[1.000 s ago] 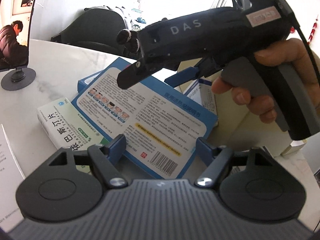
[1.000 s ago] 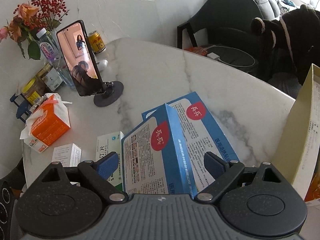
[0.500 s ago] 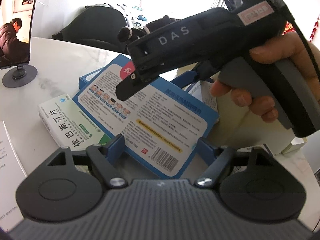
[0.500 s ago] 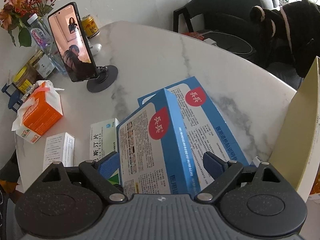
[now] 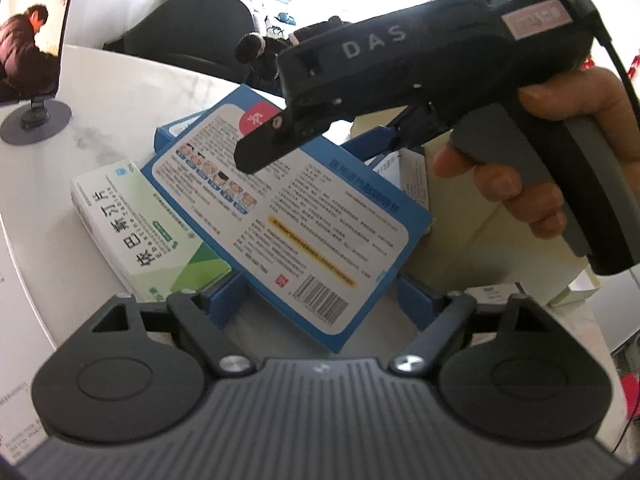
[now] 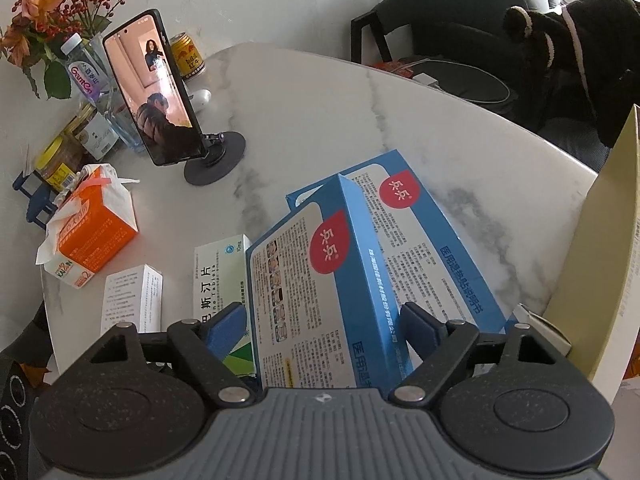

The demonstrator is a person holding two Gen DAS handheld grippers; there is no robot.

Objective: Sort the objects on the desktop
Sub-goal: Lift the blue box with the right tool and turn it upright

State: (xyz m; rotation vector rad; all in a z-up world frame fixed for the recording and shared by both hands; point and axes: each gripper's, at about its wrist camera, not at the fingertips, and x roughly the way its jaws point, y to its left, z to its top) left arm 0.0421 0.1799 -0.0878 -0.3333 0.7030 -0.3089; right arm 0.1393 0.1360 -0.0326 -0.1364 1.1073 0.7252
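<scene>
A blue box with a white printed face and a red logo stands tilted on the marble table, over a green-and-white box. Its lower corner lies between the fingers of my left gripper, whose jaws are opening; a small gap shows at each pad. My right gripper, held in a hand, comes down from the upper right and straddles the box's upper end. In the right wrist view the blue box fills the gap of the right gripper, whose jaws are closing on it. A second blue box lies flat behind.
A cream carton wall rises at the right. To the left are a small white box, an orange tissue pack and a phone on a stand, with jars, a bottle, a can and flowers behind. A chair with a black plush stands beyond the table edge.
The left fingers have spread slightly away from the blue box. The right fingers have drawn in toward it. The box stays tilted in about the same place.
</scene>
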